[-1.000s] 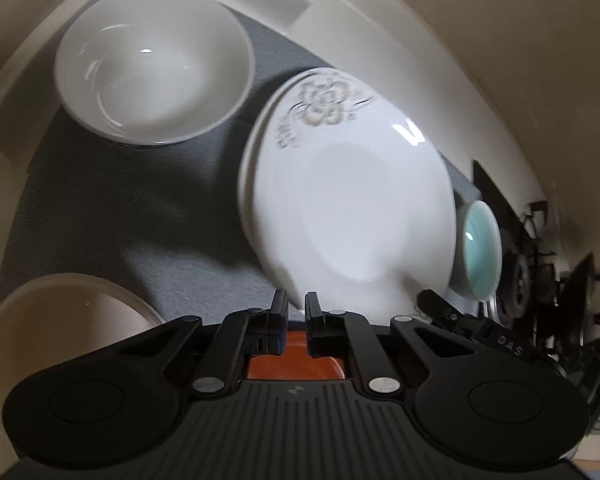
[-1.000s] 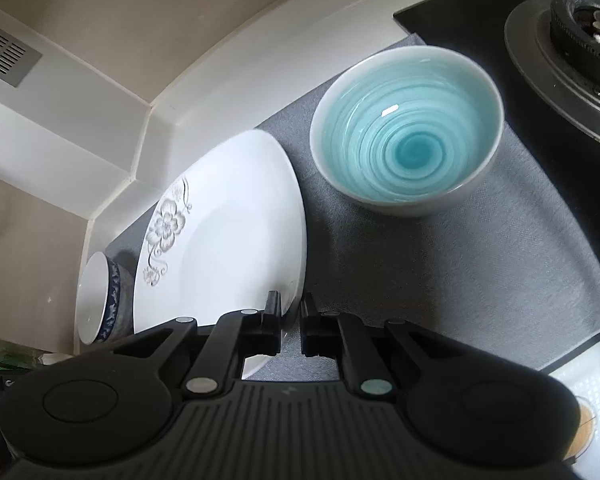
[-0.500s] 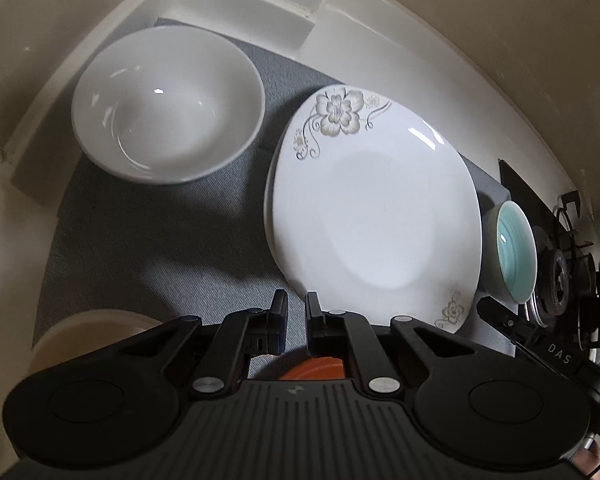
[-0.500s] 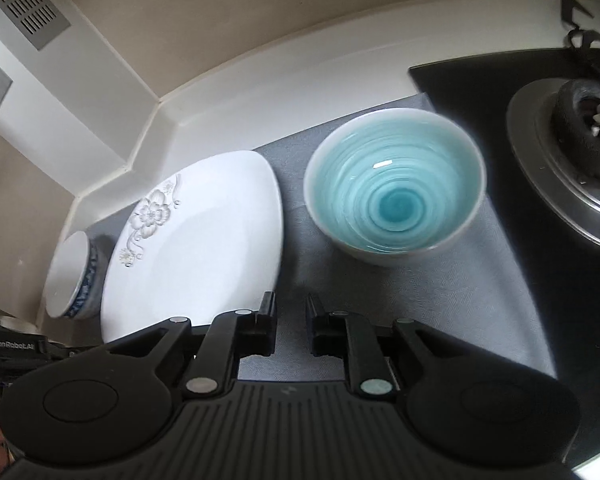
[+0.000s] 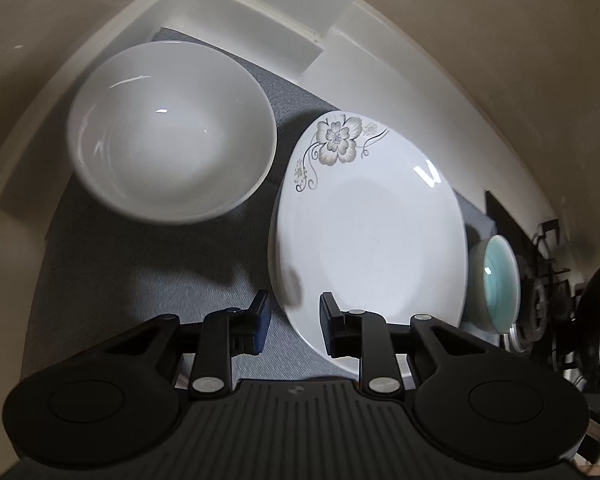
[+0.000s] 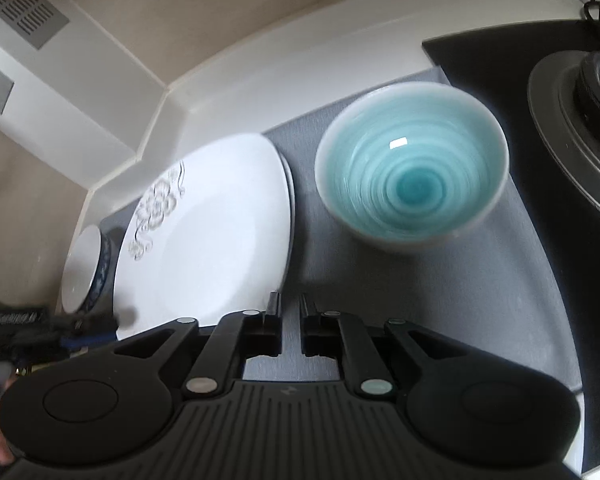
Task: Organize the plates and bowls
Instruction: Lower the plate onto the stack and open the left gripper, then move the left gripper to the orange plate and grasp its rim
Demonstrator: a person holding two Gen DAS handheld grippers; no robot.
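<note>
A white flower-patterned plate (image 5: 372, 240) lies on another plate on the grey mat (image 5: 132, 272). A large white bowl (image 5: 172, 132) stands to its left. My left gripper (image 5: 292, 316) is open, its jaws on either side of the plate's near left rim, touching nothing. In the right wrist view the plate (image 6: 212, 236) lies left of a turquoise bowl (image 6: 412, 168), and a blue-patterned white bowl (image 6: 88, 276) sits at far left. My right gripper (image 6: 290, 312) is nearly shut and empty above the mat, between plate and turquoise bowl. The turquoise bowl also shows in the left wrist view (image 5: 498, 280).
A gas stove burner (image 6: 580, 92) on a black hob lies right of the mat. White counter backsplash (image 5: 292, 28) and beige walls enclose the corner behind the dishes. The left gripper's body (image 6: 32, 324) shows at the left edge of the right wrist view.
My left gripper has opened from shut and drawn back and up, by the plate's near rim. The right gripper has shifted slightly right; the orange thing under the left gripper is out of view.
</note>
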